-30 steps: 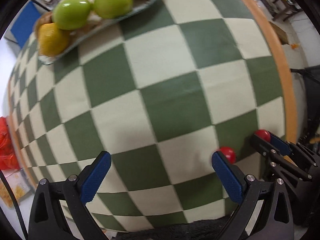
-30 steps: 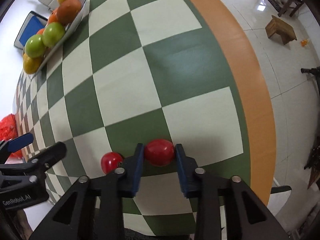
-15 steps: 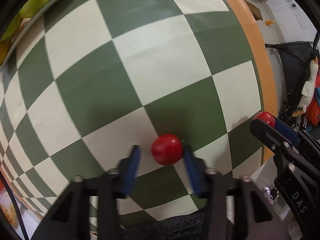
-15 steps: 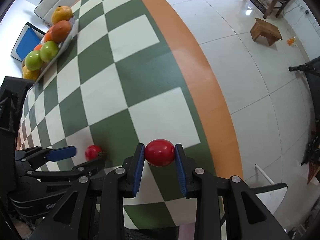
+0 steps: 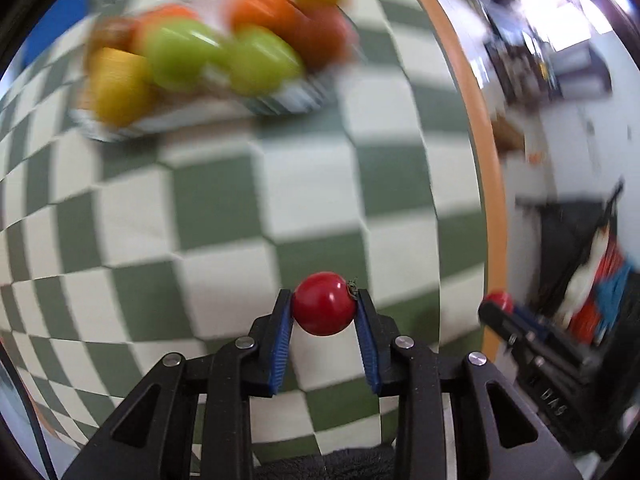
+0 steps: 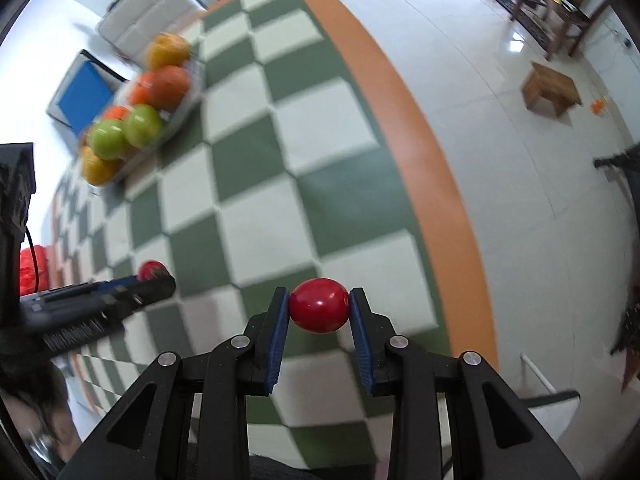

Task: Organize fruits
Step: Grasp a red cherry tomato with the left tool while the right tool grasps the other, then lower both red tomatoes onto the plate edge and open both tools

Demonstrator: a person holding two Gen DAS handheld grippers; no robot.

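**Each gripper holds a red tomato**

The left gripper [image 5: 324, 306] clamps a red tomato [image 5: 324, 304] above the checked table [image 5: 224, 208]. The right gripper [image 6: 319, 312] clamps another tomato [image 6: 319, 311]. A blurred fruit tray [image 5: 280, 100], apparently striped, sits toward eleven o'clock.

The tabletop [image 6: 256, 96] is checked in dull green and cream, with an orange band along its edge. Each gripper has black arms and blue ribbed pads [image 5: 280, 332], and each clamps a glossy red tomato [image 5: 324, 304] [image 6: 319, 311]. On the striped tray [image 5: 280, 100] lie green, yellow, orange and reddish fruits. Beyond the tray stands a blue-seated chair [image 6: 82, 94]
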